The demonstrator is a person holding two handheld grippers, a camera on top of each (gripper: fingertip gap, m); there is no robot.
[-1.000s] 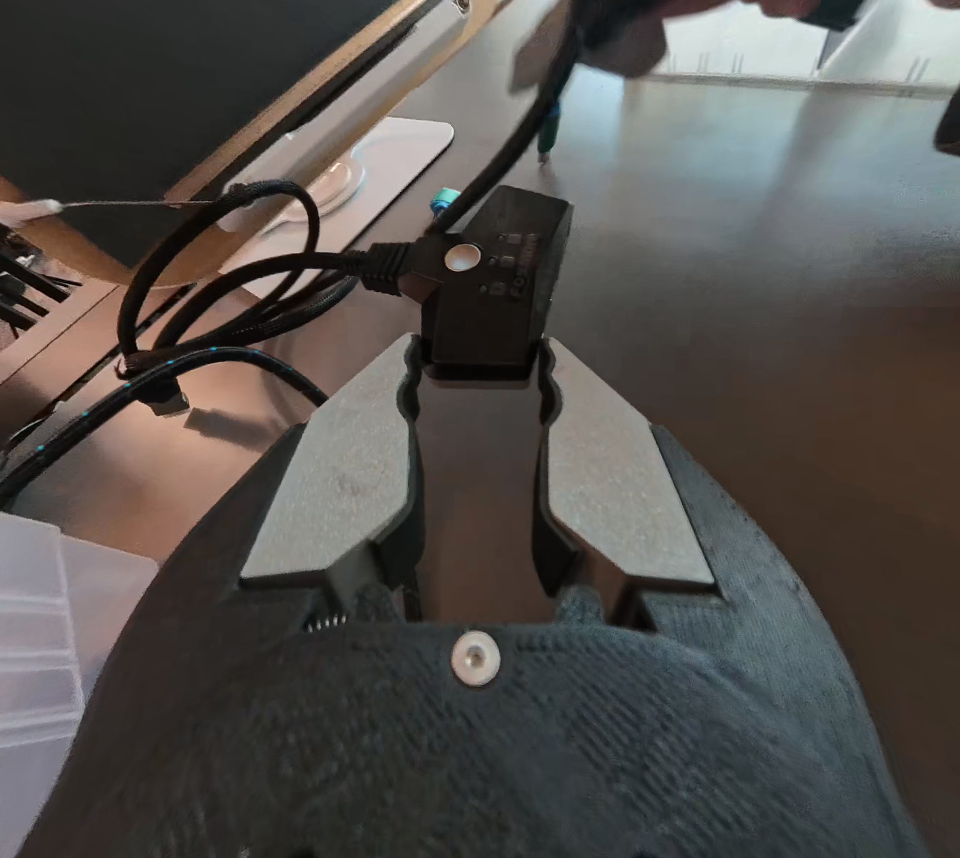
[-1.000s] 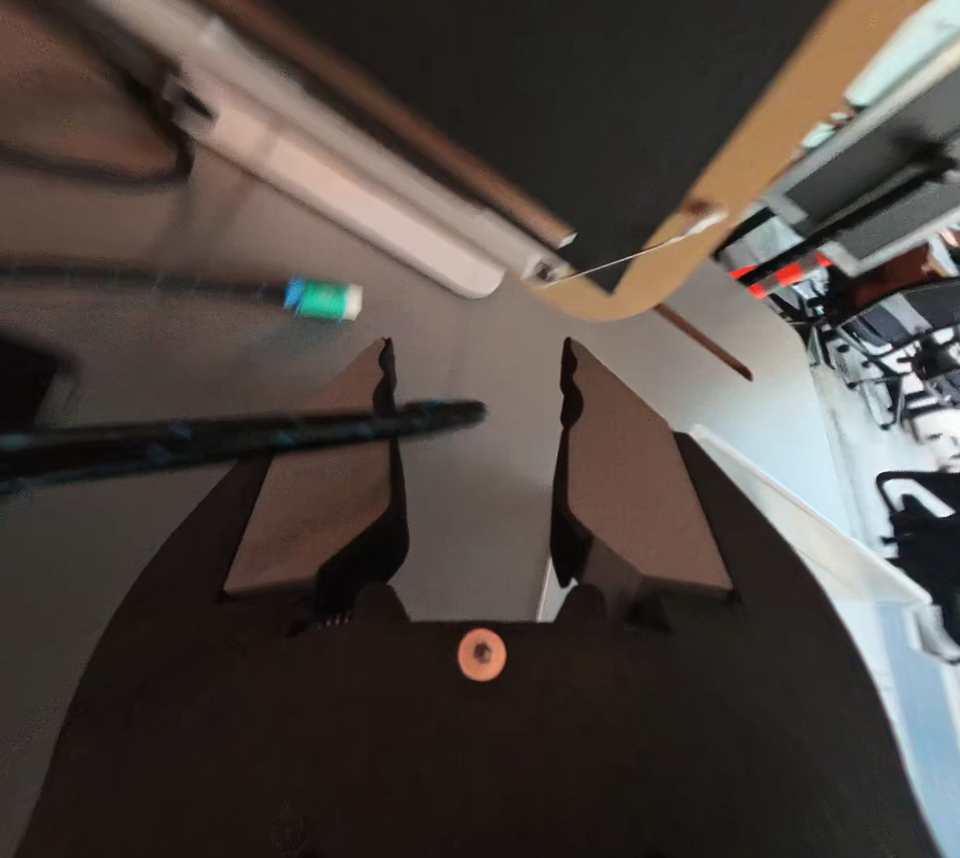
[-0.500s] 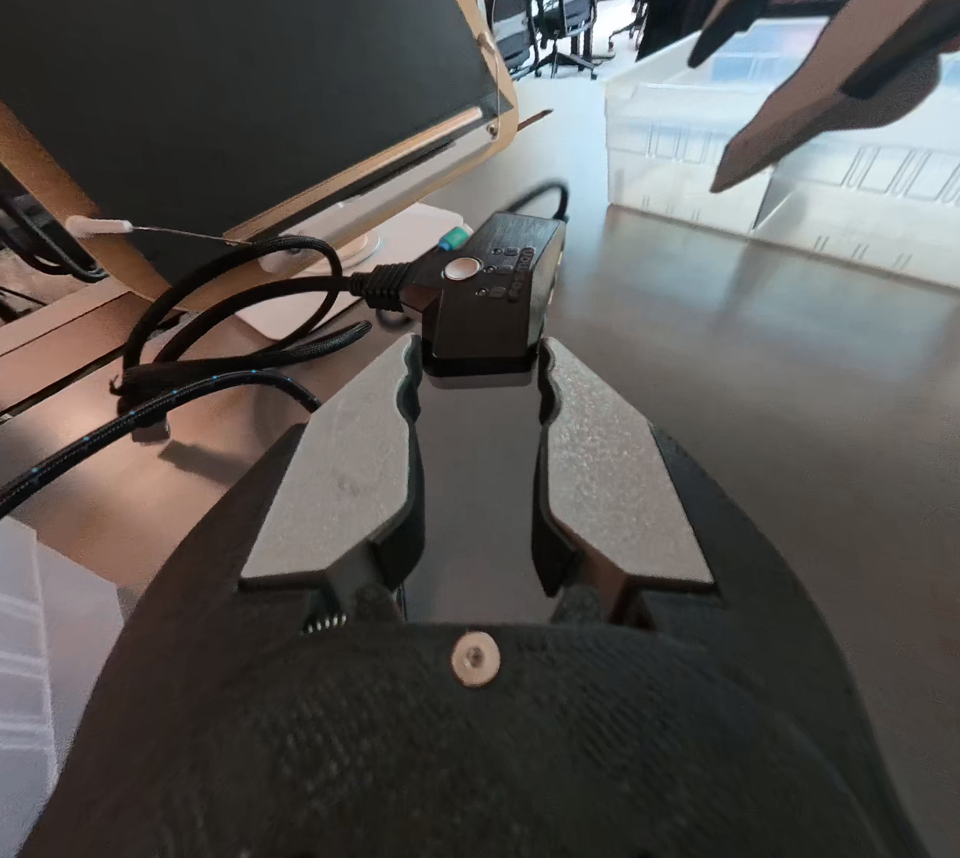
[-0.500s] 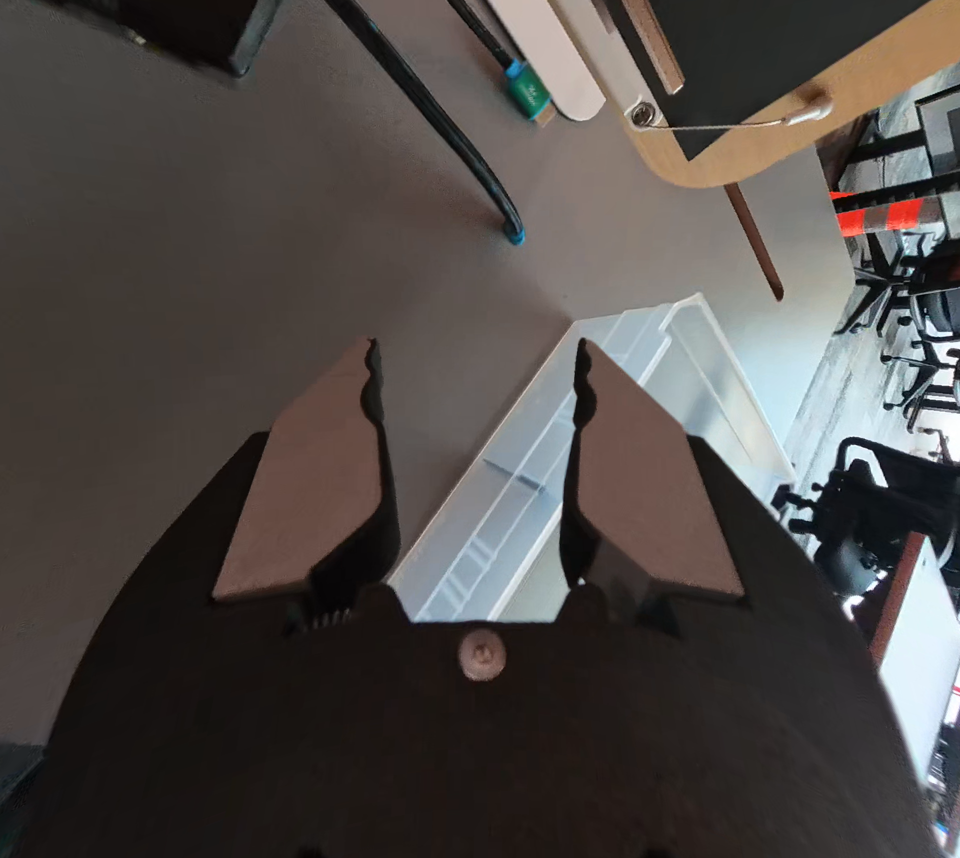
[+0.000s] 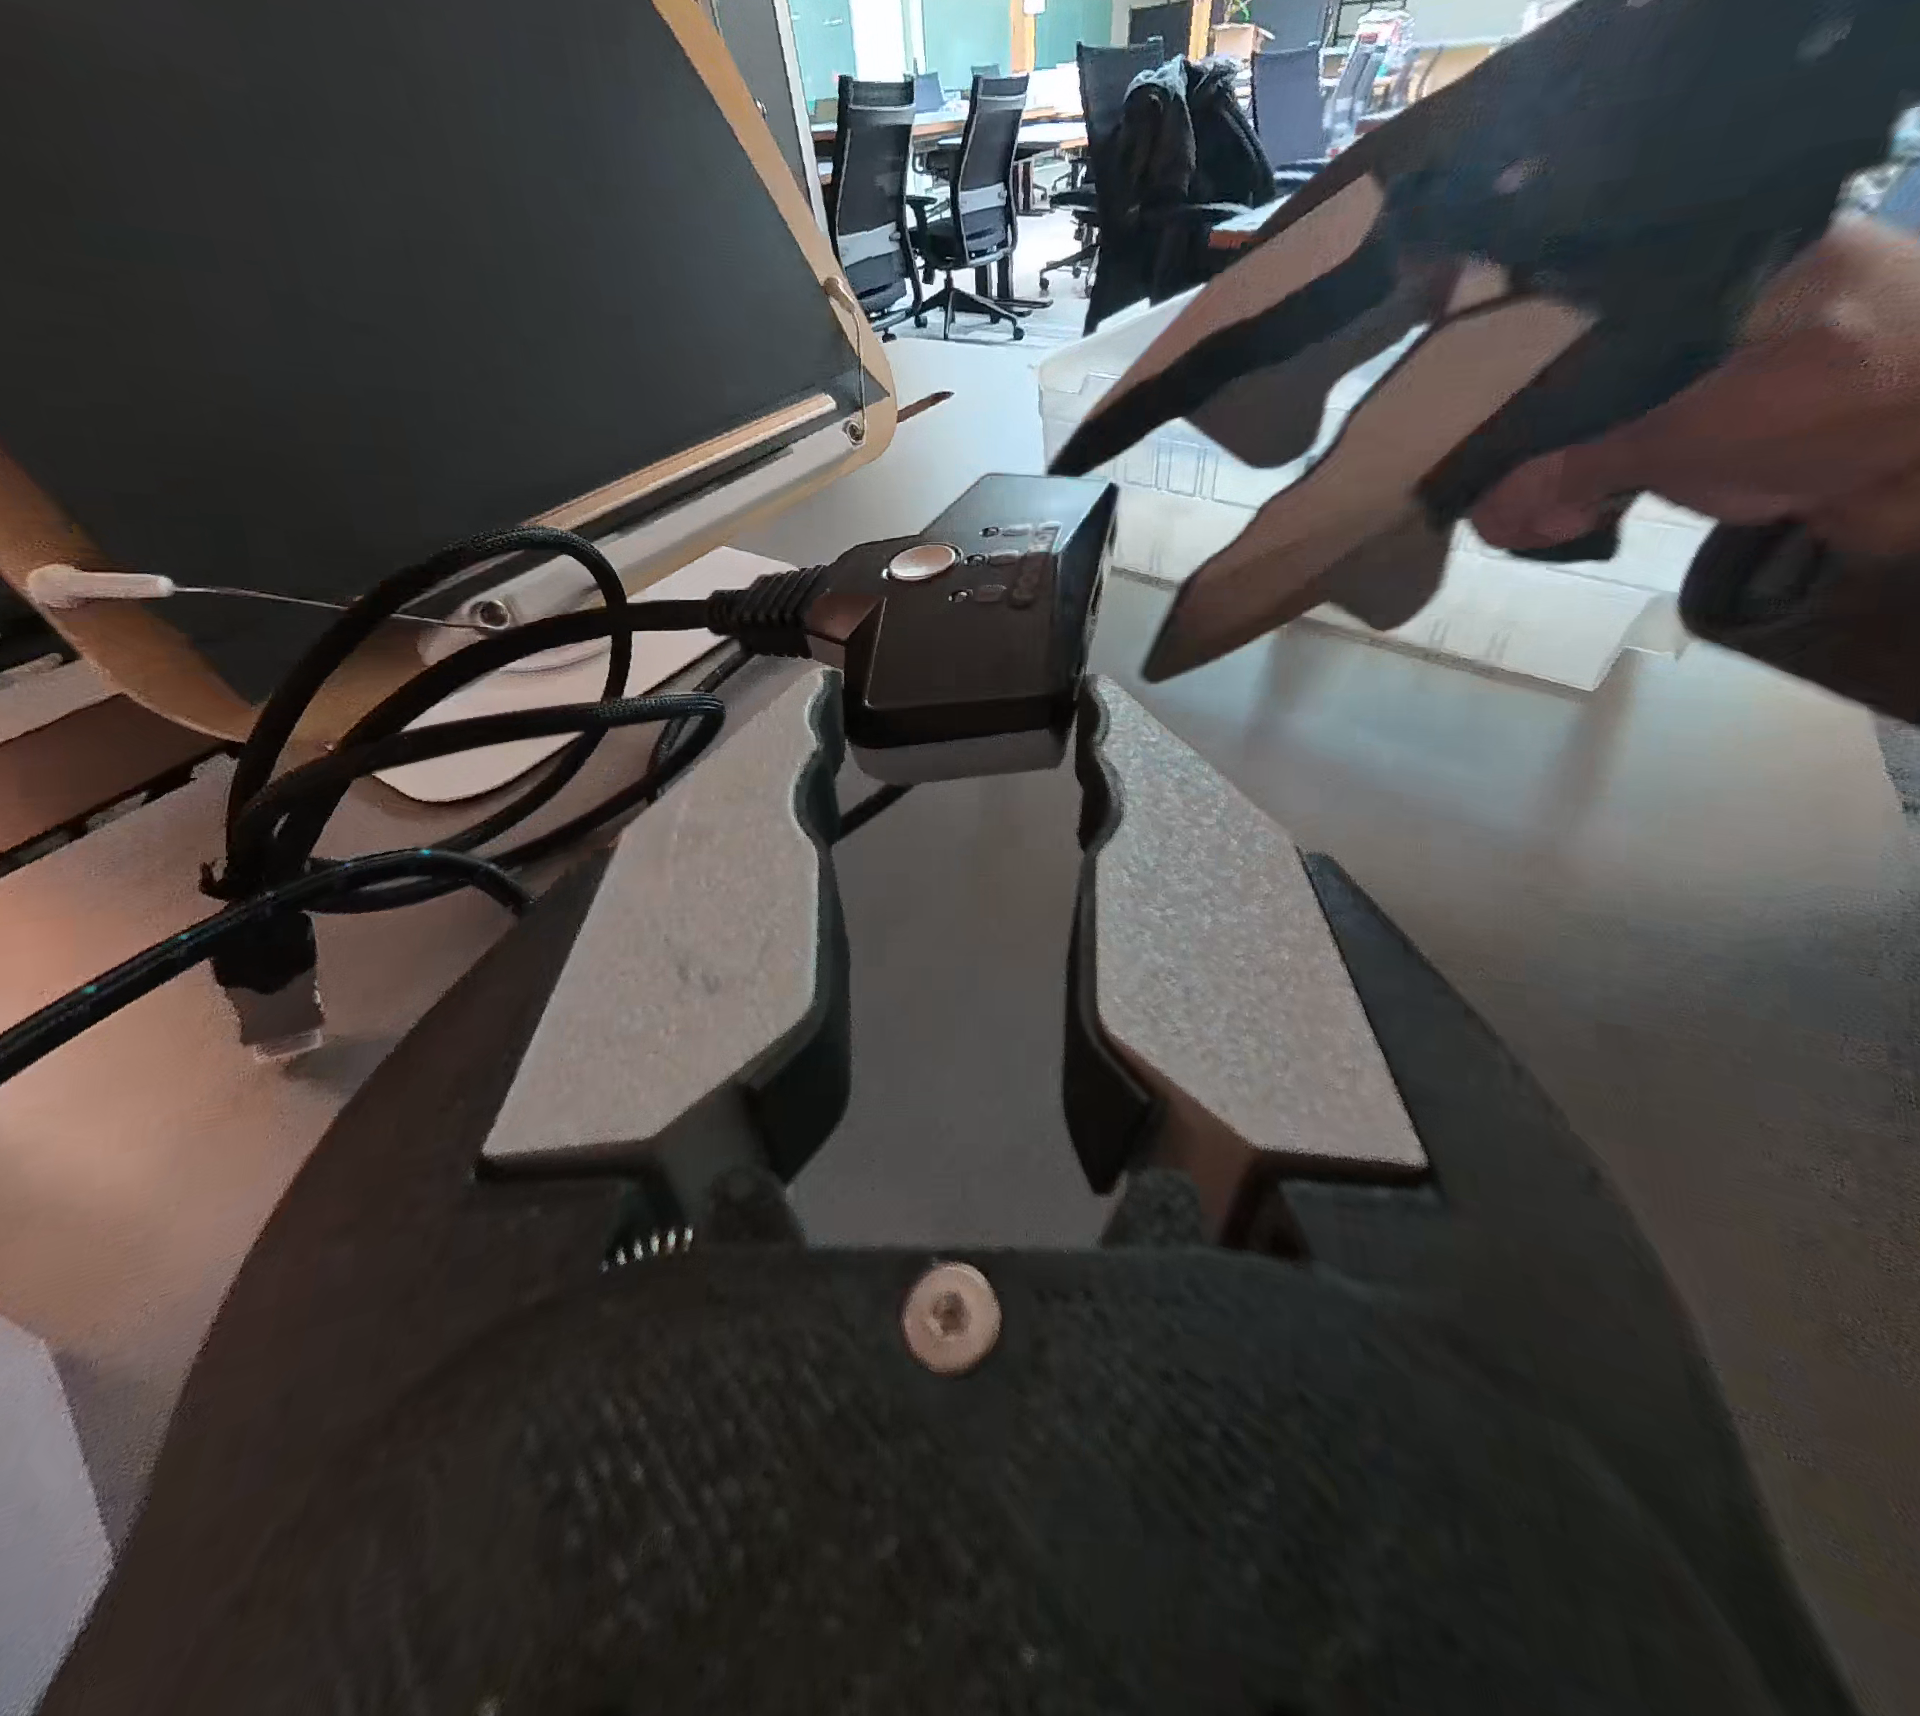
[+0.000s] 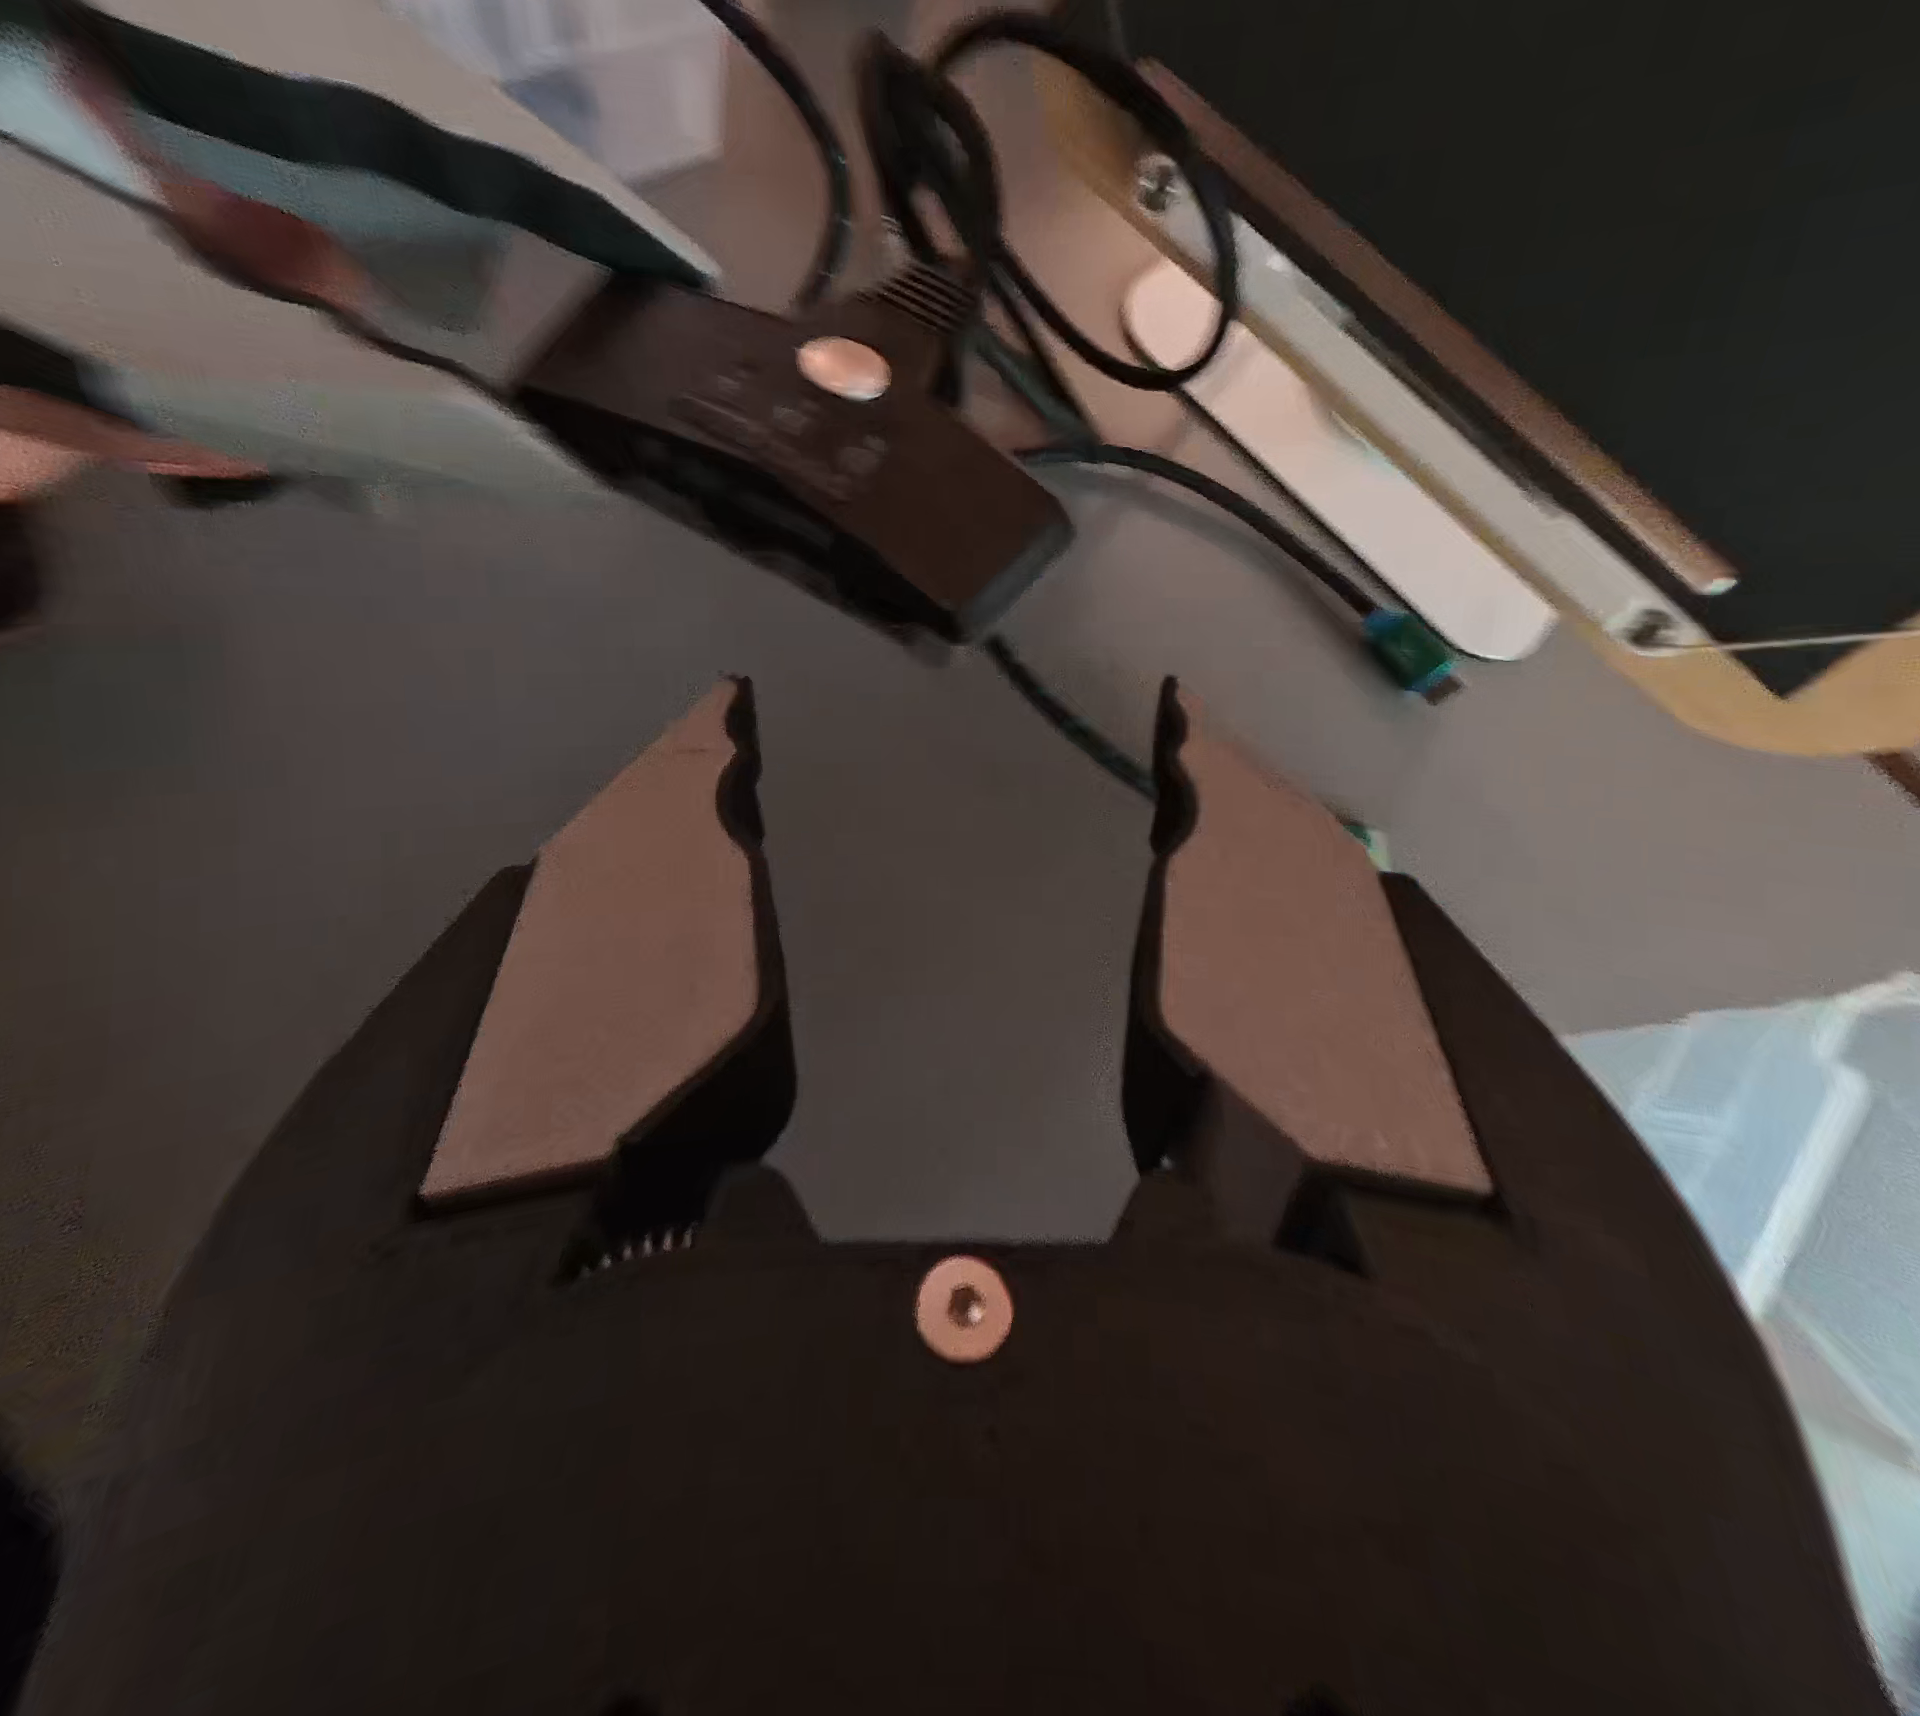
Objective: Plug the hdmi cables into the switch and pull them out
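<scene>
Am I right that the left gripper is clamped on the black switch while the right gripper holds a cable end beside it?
Not quite. The left gripper is clamped on the black switch, but the right gripper holds nothing: the right wrist view shows its jaws apart and empty above the desk, near the switch.

Left wrist view: low over desk (image 5: 1507, 887), facing forward, close behind switch (image 5: 977, 617). Right wrist view: higher, tilted down, near switch (image 6: 810, 461) from opposite side. Shared: switch, monitor (image 5: 343, 191), cables
</scene>
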